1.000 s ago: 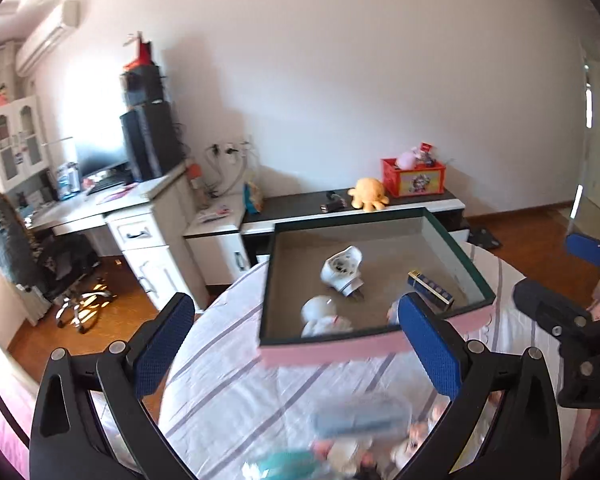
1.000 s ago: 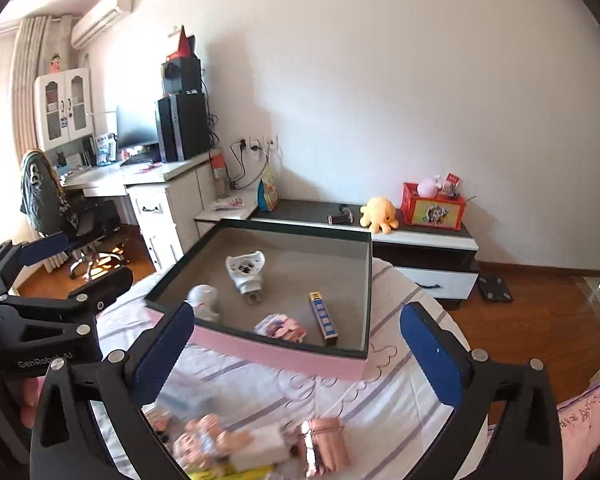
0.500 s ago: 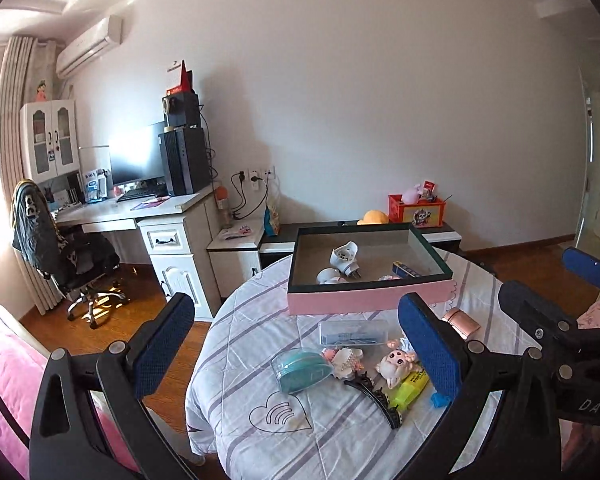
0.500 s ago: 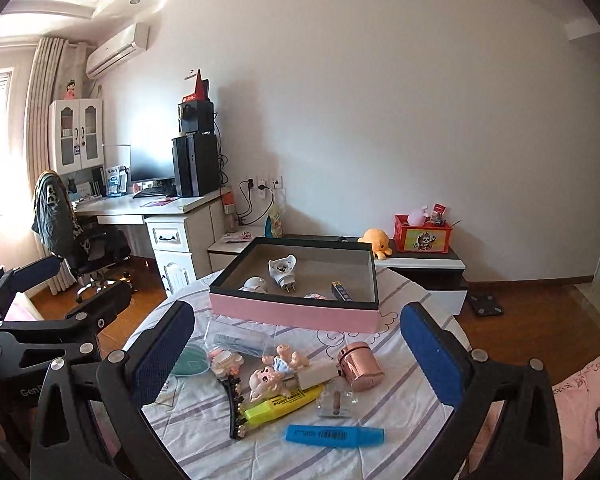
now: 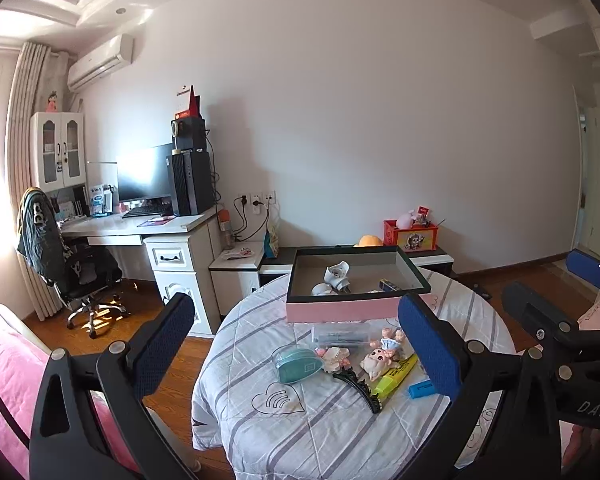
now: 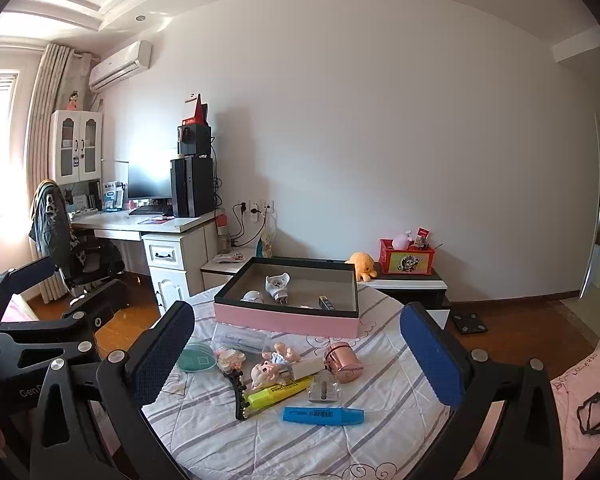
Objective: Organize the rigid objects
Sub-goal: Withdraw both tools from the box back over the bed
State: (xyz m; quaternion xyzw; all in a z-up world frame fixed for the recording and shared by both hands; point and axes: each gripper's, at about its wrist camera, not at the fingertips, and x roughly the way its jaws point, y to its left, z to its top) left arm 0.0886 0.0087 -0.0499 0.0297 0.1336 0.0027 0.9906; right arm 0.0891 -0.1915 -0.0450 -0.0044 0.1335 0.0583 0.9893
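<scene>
A pink box with a dark rim stands at the far side of the round table and holds a white plug adapter and a few small items. In front of it lie a teal case, a clear case, a pig figurine, a black hair clip, a yellow highlighter, a blue highlighter and a rose-gold cup. My left gripper and right gripper both hang open above the near table edge, holding nothing.
A white desk with monitor, computer tower and office chair stands at the left. A low cabinet behind the table carries an orange plush and a red box. Wooden floor lies right; pink bedding sits near left.
Both grippers have pulled back and up from close over the pink box. The whole table and its loose items have come into view. Both stayed open.
</scene>
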